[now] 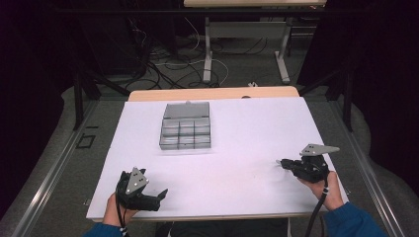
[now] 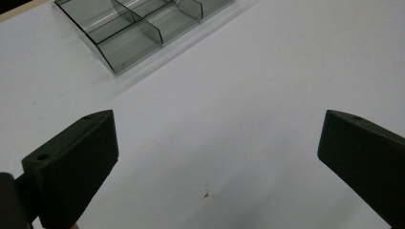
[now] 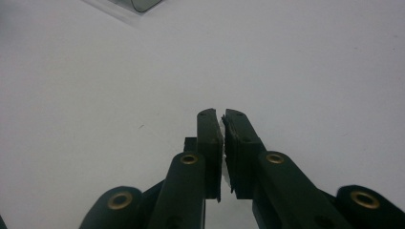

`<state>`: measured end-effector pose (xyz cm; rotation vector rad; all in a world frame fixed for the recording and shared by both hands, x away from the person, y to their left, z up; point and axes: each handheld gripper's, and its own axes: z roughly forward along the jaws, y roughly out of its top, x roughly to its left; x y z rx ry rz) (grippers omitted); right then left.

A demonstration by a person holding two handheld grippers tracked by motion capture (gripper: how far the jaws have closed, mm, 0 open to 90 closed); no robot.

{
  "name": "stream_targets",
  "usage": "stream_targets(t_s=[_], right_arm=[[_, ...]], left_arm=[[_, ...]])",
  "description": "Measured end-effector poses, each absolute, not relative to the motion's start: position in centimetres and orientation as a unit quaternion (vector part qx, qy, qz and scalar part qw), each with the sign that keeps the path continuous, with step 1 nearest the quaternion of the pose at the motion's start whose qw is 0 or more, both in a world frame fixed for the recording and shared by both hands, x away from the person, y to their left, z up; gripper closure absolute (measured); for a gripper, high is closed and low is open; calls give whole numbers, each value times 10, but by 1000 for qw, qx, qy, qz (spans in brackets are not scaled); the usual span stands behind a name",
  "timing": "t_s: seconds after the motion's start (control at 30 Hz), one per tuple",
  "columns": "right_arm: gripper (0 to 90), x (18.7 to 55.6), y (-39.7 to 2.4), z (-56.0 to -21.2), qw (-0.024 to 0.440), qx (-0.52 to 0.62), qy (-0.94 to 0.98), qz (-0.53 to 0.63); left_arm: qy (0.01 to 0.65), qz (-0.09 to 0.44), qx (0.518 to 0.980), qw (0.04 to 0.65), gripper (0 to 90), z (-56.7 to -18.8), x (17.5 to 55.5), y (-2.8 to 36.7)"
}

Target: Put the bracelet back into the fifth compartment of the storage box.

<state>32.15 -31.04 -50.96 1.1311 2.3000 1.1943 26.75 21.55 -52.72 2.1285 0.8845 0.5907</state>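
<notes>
Compartment box [image 1: 186,132] sits mid-table, untouched – left tool [image 1: 157,196] gapes wide, right tool [image 1: 279,163] pinched together, both empty

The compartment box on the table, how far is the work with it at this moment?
Done: nothing visible; the compartment box lies open and looks empty. In hand: the right hand-held gripper is shut, with perhaps a thin pale sliver between its pads, too small to tell. The left hand-held gripper is open and holds nothing. Left: apparently any placing into the box.
</notes>
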Motion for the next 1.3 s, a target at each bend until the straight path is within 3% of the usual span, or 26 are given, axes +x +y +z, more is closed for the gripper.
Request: stream_targets(t_s=[1.3], right_arm=[[858,317,-292,-493,158,371,804,437]], left_arm=[[347,230,830,372,1,-527,267,215]])
